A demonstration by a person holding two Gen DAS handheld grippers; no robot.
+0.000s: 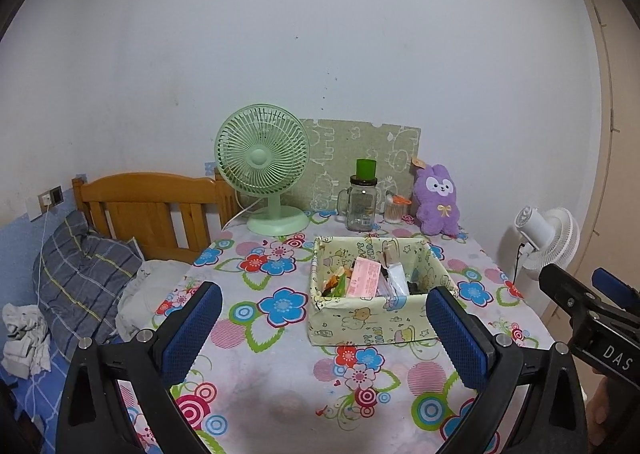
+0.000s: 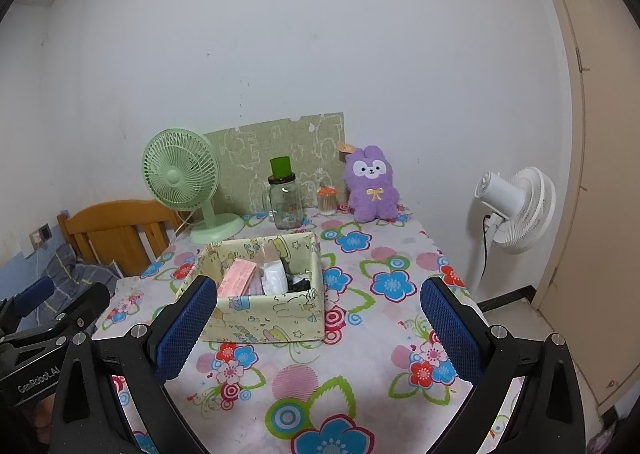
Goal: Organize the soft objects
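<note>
Your left gripper (image 1: 324, 328) hovers over the near part of the table (image 1: 280, 386), its blue fingers (image 1: 192, 330) spread wide apart with nothing between them. Your right gripper (image 2: 320, 328) hangs the same way beside it, fingers (image 2: 450, 328) wide apart and empty; in the left view its black body shows at the right edge.

The plush (image 2: 372, 184), a purple bunny with a yellow bow, sits upright at the far right of the table, close to the wall, with a paper tag at its ear. It is well apart from both grippers.

Between you and the plush stands the box (image 1: 372, 322), a pale yellow fabric one with cartoon prints, open at the top. Inside it lie a pink packet (image 1: 364, 276), a white packet (image 2: 274, 280) and other small items too jumbled to tell apart.

Along the back of the table, the green fan (image 1: 262, 162) stands at the left, then a glass jar (image 1: 360, 206) with a green cap, then a small swab holder (image 2: 327, 202) just left of the plush. A green mat (image 2: 288, 150) leans on the wall behind them.

Off the table to the left you see a wooden headboard (image 1: 148, 206) and a plaid pillow (image 1: 80, 274). To the right a white fan (image 2: 516, 208) stands on the floor by the door (image 2: 592, 134).
</note>
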